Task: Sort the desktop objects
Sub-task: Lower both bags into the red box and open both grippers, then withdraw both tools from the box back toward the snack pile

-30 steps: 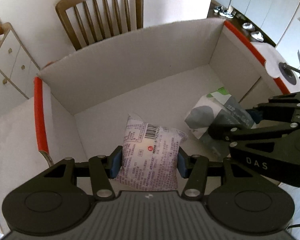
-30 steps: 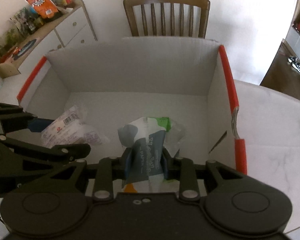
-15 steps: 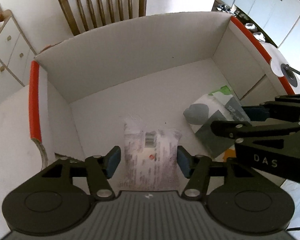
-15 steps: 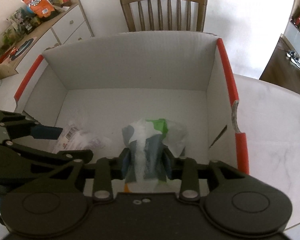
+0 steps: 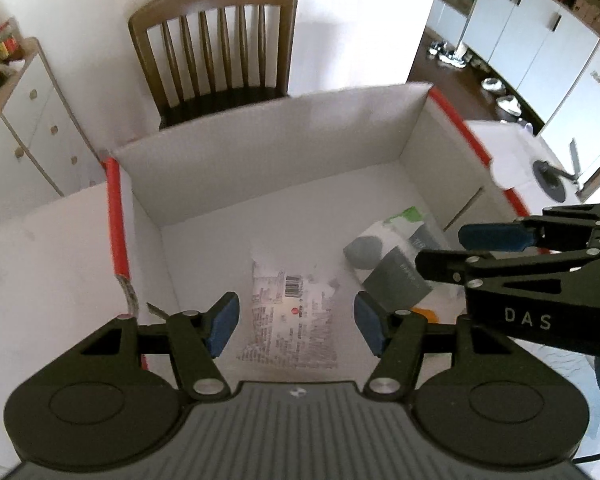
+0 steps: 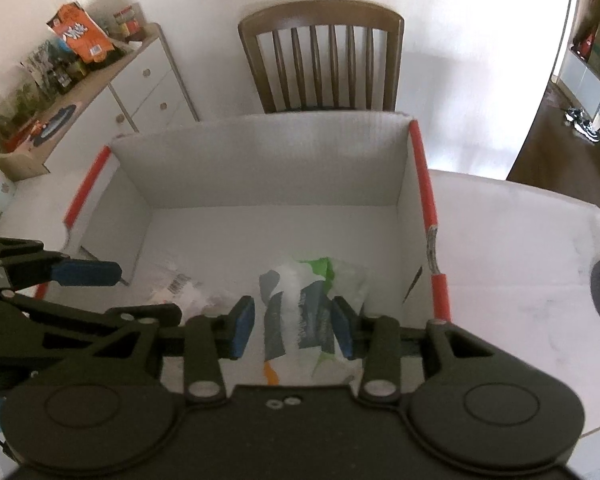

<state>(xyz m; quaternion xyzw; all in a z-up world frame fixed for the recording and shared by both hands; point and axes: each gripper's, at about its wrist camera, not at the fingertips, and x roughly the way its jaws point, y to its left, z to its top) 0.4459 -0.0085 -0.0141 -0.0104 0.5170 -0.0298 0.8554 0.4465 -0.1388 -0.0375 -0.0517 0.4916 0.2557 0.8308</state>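
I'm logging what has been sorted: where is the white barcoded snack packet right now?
The white barcoded snack packet lies flat on the floor of the white cardboard box, below the open left gripper, left of the grey-and-green tissue pack.

Two wrist fisheyes look steeply down into one white box from close above its near edge.

The left wrist view sits over the box's left half and catches the right gripper at its right edge; the right wrist view sits over the right half, with the left gripper at its left edge. Both share the box floor, its red-taped rims and the wooden chair beyond the far wall.
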